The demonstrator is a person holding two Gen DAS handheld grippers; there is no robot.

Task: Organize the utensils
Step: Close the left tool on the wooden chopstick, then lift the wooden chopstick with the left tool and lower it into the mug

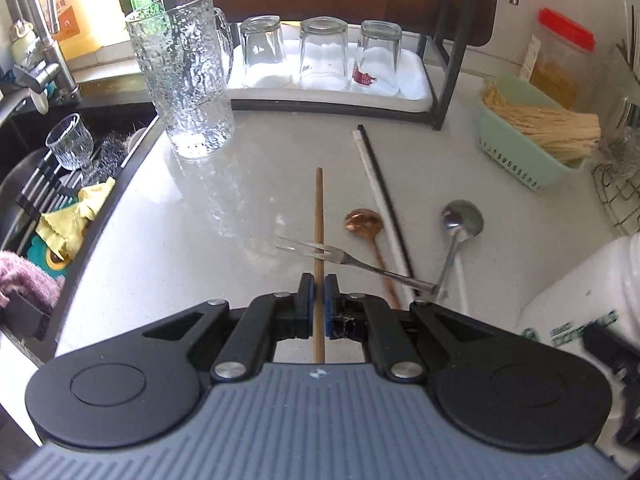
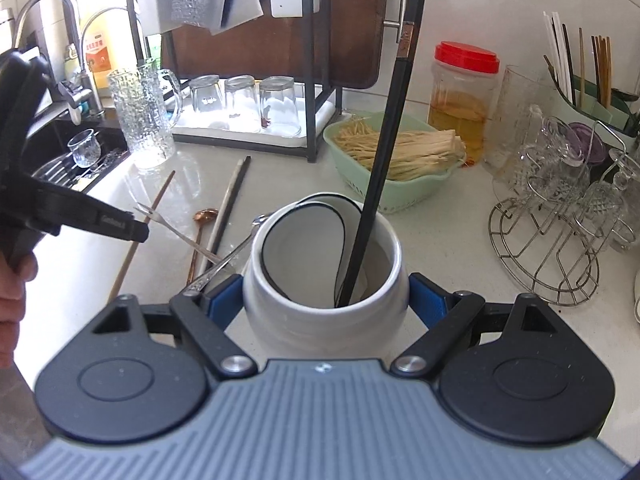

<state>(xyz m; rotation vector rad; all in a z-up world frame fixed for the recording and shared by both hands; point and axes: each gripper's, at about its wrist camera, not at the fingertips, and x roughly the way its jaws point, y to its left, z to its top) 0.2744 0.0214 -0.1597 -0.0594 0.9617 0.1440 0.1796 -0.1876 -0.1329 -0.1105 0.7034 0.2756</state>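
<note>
You are partway through sorting loose utensils into a holder, and the step in hand looks like the pickup of one wooden chopstick.

Your left gripper (image 1: 319, 300) has its blue pads closed on the wooden chopstick (image 1: 319, 216), gripping it near the end closest to you. The chopstick points away from you across the pale countertop (image 1: 180, 240). A small two-pronged fork (image 1: 320, 255) crosses it just beyond the pads; whether the fork rests on the stick or the stick passes above it is hard to tell.

Your right gripper (image 2: 326, 304) has its jaws spread wide around a white ceramic jar (image 2: 326, 312), one blue pad pressed on each side, steadying it. The jar already holds one black chopstick (image 2: 380, 160) leaning toward the right, and a white scoop-like piece with a dark edge.

On the counter lie a copper spoon (image 1: 362, 222), a steel spoon (image 1: 462, 218), and a white chopstick (image 1: 374, 184) beside a black one.

The next move probably calls for lifting the wooden chopstick clear of the fork without dragging it, swinging it right, tipping it upright, and lowering it into the jar's mouth beside the black chopstick.
</note>
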